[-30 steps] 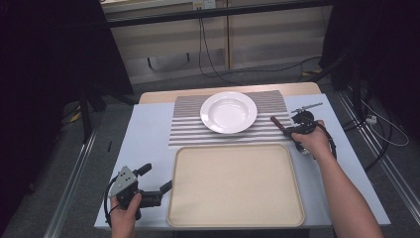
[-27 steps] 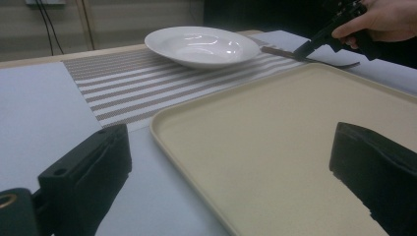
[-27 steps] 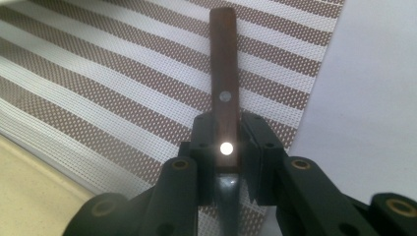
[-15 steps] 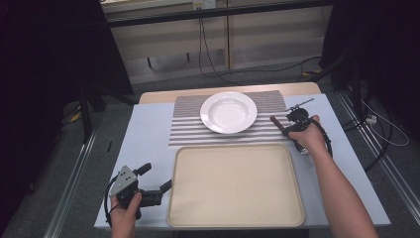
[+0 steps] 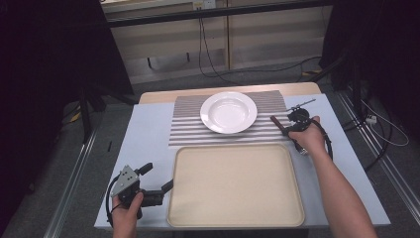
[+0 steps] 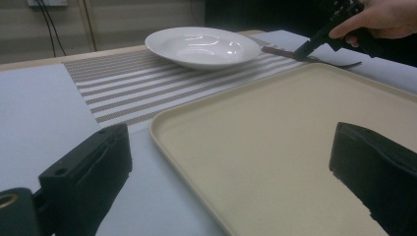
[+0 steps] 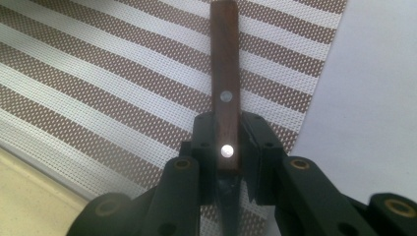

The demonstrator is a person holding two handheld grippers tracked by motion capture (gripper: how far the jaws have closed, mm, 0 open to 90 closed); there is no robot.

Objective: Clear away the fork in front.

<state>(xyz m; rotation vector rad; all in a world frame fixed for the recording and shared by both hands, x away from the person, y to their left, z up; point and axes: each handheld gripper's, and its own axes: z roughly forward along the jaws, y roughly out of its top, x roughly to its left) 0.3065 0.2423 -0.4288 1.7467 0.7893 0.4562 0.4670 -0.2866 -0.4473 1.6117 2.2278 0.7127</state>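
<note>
Right gripper (image 7: 227, 162) is clamping the fork (image 7: 224, 83) handle (left gripper (image 6: 236, 172) idling open by tray (image 6: 295, 147)); keep it level while lifting.

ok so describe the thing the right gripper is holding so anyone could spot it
Start at the white plate on the striped placemat. At the mat's right edge, the right gripper clamps a utensil. It stands out by its dark wooden handle with two metal rivets.
</note>
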